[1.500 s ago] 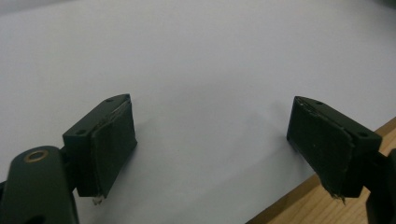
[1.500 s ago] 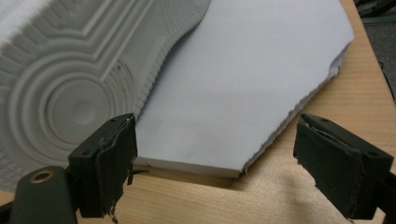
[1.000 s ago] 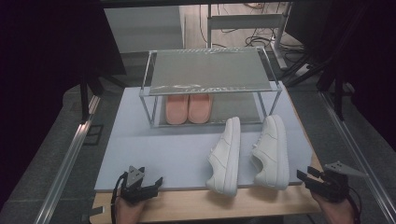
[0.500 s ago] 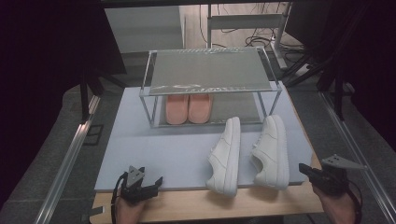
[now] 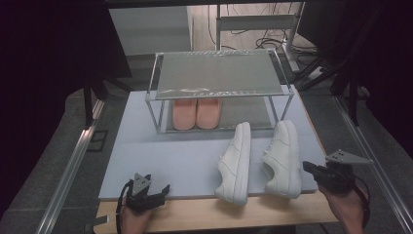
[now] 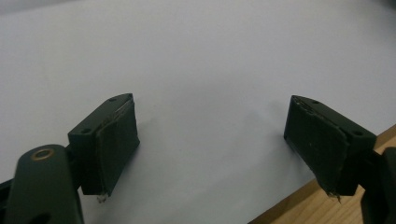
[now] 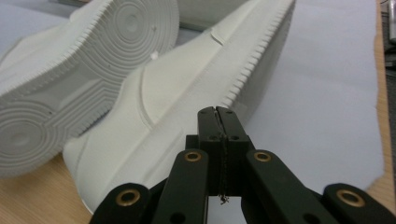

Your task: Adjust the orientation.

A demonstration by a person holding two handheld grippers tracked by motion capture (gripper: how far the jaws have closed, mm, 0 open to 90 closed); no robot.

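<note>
Two white sneakers lie on the pale blue mat (image 5: 160, 146). The left sneaker (image 5: 234, 163) is on its side, its ribbed sole (image 7: 79, 60) turned toward my right gripper. The right sneaker (image 5: 282, 158) lies beside it, with its heel (image 7: 187, 79) just ahead of my right gripper (image 7: 215, 112). That gripper (image 5: 308, 166) is shut with nothing between its jaws, and hovers by the sneaker's heel at the mat's right front corner. My left gripper (image 5: 161, 191) rests at the mat's front left. Its jaws stand wide open over bare mat (image 6: 212, 149).
At the back of the mat stands a metal-framed rack (image 5: 219, 73) with a translucent top shelf. A pair of pink shoes (image 5: 197, 113) sits under it. A strip of wooden table edge (image 5: 243, 212) runs along the front, and metal rails flank both sides.
My right gripper has risen a little beside the right sneaker's heel and its jaws have come together empty. The left gripper and both sneakers have not moved.
</note>
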